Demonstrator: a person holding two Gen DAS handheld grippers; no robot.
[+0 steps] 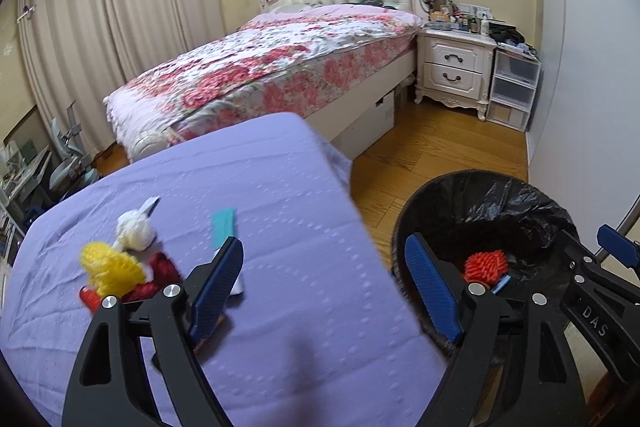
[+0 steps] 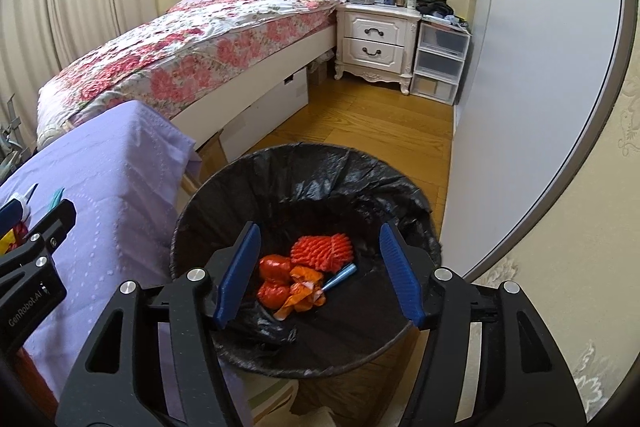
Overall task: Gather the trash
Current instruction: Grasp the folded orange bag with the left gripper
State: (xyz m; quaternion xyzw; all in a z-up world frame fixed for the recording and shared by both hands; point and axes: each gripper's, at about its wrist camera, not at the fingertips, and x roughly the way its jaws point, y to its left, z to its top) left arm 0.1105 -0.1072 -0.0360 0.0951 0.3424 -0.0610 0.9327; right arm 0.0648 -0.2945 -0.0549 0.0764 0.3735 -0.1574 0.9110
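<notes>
Trash on the tabletop (image 1: 280,267) is what my left wrist camera shows first: a yellow mesh (image 1: 110,269), a white wad (image 1: 134,229), a red wrapper (image 1: 160,273) and a teal slip (image 1: 224,223), bunched near the left finger. My left gripper (image 1: 326,283) is spread wide with nothing between its pads, over the lilac cloth near the tabletop's edge. The left finger hides part of a white item just below the teal slip; I cannot tell what it is. To the right, the bin (image 1: 420,207), lined with a black bag, holds an orange mesh (image 1: 486,265), half covered by my right finger. The other gripper cuts in at the right edge.

From the right wrist camera, my right gripper (image 2: 320,273) hangs wide open over the bin (image 2: 320,163), gripping nothing. Inside I see the orange mesh (image 2: 322,253), two red-orange wrappers (image 2: 274,279), a crumpled orange packet (image 2: 304,293) and a blue tube (image 2: 342,275). The tabletop (image 2: 112,195) is cut off at left, its trash mostly hidden behind my left gripper.
</notes>
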